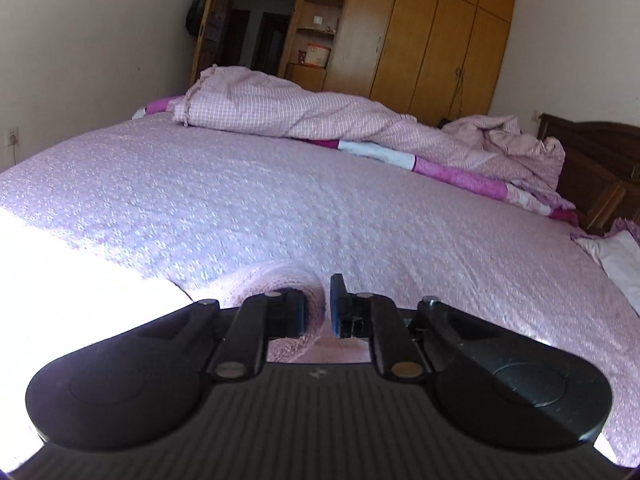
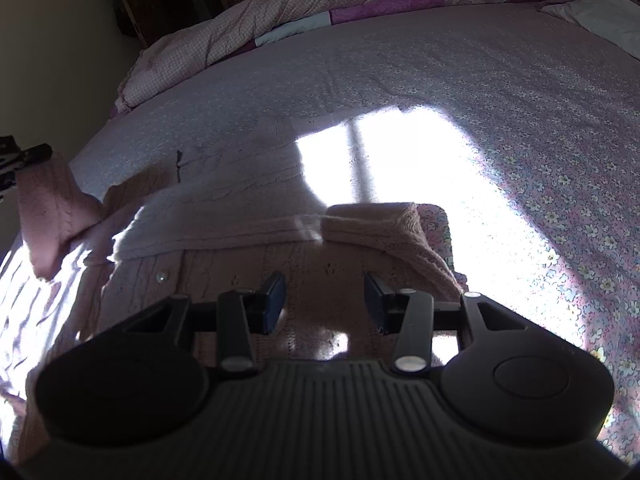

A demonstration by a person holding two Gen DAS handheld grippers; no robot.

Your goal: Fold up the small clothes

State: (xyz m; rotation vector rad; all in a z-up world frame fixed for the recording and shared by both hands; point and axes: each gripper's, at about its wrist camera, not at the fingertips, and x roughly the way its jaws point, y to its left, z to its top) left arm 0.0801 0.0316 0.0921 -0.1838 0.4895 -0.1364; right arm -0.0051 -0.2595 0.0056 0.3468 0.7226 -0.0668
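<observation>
Left gripper: jaws closed down on a tube of pink knit, apparently a sleeve of the pink cardigan. In the right wrist view that sleeve rises at the far left edge, lifted clear of the bed, the left tool's black tip just above it.

Right gripper: jaws stand apart with nothing between the pads, hovering over the near part of the cardigan body. I cannot tell whether they touch the knit.

Cardigan lies on the near left part of the floral bedspread, partly in a bright patch of sun. A white button shows on the front panel, left of the right jaws. The other sleeve is already laid across the body just beyond the jaws, cuff toward the right.

Orientation: the body's long axis seems to run left to right across the view; which end is the collar I cannot tell. The held sleeve points up and to the left.

Step in hand, as judged: carrying the left sleeve inward over the body. To do it well, keep the sleeve lightly taut, lay it flat along the body, and let the right jaws pin the panel so it does not drag.

Far side: a rumpled quilt, then a wooden wardrobe.
</observation>
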